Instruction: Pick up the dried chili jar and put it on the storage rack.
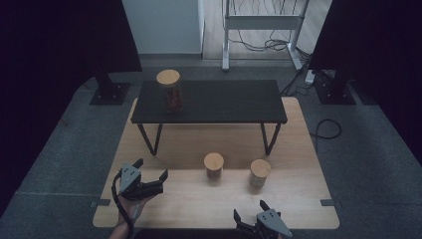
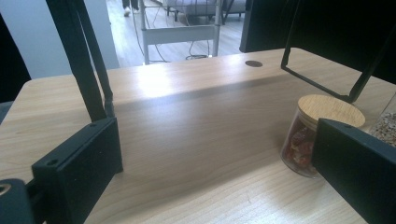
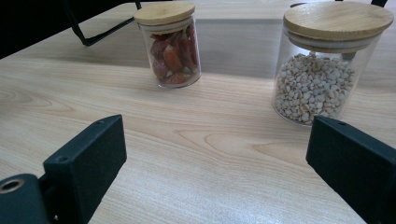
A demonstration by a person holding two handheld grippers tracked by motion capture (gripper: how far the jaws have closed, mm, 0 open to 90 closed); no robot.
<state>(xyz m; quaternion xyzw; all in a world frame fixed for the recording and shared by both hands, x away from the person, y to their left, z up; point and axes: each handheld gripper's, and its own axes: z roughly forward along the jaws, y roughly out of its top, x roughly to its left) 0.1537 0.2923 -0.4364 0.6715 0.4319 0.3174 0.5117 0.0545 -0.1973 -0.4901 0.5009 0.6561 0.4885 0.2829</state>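
Two small glass jars with wooden lids standing on the light wooden table point(image 1: 298, 199), just in front of the low black shelf point(image 1: 209, 102): jar of red pieces point(image 1: 214, 167) toward the middle, jar of pale grains point(image 1: 260, 173) a little to its right, near each other but apart, both upright and lidded. In the right gripper view, red jar point(image 3: 170, 46) farther off and to the left, grain jar point(image 3: 327, 65) nearer and to the right, neither between the jaws. Right gripper point(image 1: 249, 215) low at the near table edge, jaws spread wide with nothing between them, aimed toward the pair. Left gripper point(image 1: 149, 172) off to the left over the table, likewise released and empty; in its own view the red jar point(image 2: 308, 140) beside the right-hand jaw, not inside the gap. Farther back, a third, taller jar point(image 1: 170, 92) on the left end of the shelf. Likely step: approach before a first pick, nothing grasped yet. Next move probably calls for advancing one gripper level with the table, centring a jar's glass body between the jaws below the lid, then closing gently, without nudging the neighbouring jar.
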